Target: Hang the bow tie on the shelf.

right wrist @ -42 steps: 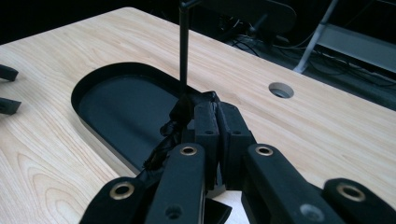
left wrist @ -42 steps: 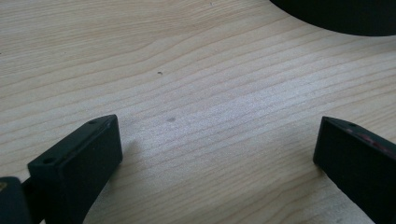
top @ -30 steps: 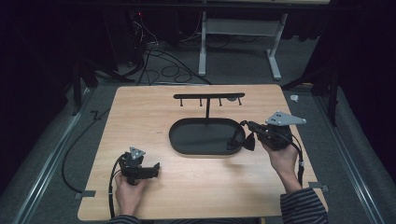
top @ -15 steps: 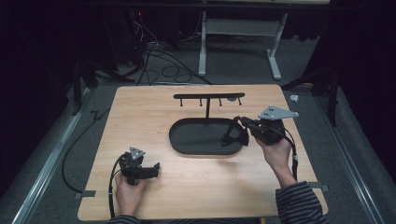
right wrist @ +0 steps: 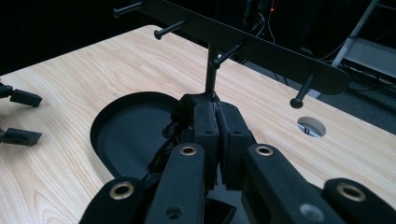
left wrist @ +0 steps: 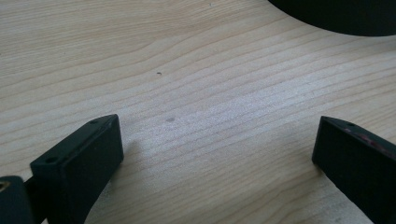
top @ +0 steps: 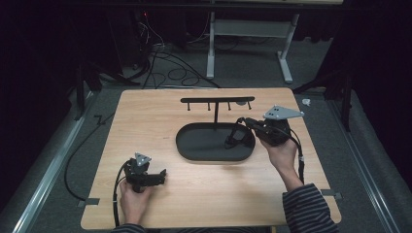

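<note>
A black oval tray lies mid-table, and from its far side rises a thin post with a peg bar across the top. My right gripper hovers over the tray's right end, pointing left toward the post. It is shut on a black strap-like thing that dangles down into the tray. In the right gripper view the jaws are pressed together just short of the post, below the peg bar, with the strap hanging beneath. My left gripper rests on the wood near the front left, open over bare table.
A round cable hole sits in the tabletop behind the peg bar. Cables and a white desk frame lie on the floor beyond the far edge. The left gripper's jaws appear at the left of the right gripper view.
My right gripper has moved left and slightly up over the tray toward the post, carrying the strap. The left gripper has stayed put.
</note>
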`<state>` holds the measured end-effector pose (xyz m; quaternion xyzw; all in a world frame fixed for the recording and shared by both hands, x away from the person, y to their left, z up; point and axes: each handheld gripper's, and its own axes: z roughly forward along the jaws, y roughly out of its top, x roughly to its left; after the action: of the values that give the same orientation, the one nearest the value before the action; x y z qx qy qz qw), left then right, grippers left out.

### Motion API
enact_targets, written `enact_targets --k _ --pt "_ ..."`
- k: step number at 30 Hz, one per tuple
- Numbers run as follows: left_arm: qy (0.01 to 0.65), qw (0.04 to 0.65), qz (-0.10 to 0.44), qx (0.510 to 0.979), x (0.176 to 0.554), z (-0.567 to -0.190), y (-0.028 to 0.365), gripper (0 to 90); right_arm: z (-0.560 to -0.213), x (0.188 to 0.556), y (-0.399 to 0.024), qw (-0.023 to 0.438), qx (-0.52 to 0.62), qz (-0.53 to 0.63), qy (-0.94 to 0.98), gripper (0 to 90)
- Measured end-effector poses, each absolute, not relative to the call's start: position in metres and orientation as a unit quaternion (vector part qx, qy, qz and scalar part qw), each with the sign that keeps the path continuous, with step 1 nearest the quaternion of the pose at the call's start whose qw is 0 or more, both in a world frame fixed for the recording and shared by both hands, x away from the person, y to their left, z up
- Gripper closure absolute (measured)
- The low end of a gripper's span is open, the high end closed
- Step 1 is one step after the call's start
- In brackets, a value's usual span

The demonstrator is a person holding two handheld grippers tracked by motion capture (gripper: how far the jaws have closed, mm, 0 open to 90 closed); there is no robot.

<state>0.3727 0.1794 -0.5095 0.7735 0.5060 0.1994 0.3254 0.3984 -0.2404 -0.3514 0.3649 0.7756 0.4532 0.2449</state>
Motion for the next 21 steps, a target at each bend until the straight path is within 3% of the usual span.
enact_targets --k 21 --pt "0.507 0.325 0.201 0.772 0.373 -0.509 0.179 2.6 -0.343 0.416 -0.228 0.237 0.364 0.46 0.774 89.1"
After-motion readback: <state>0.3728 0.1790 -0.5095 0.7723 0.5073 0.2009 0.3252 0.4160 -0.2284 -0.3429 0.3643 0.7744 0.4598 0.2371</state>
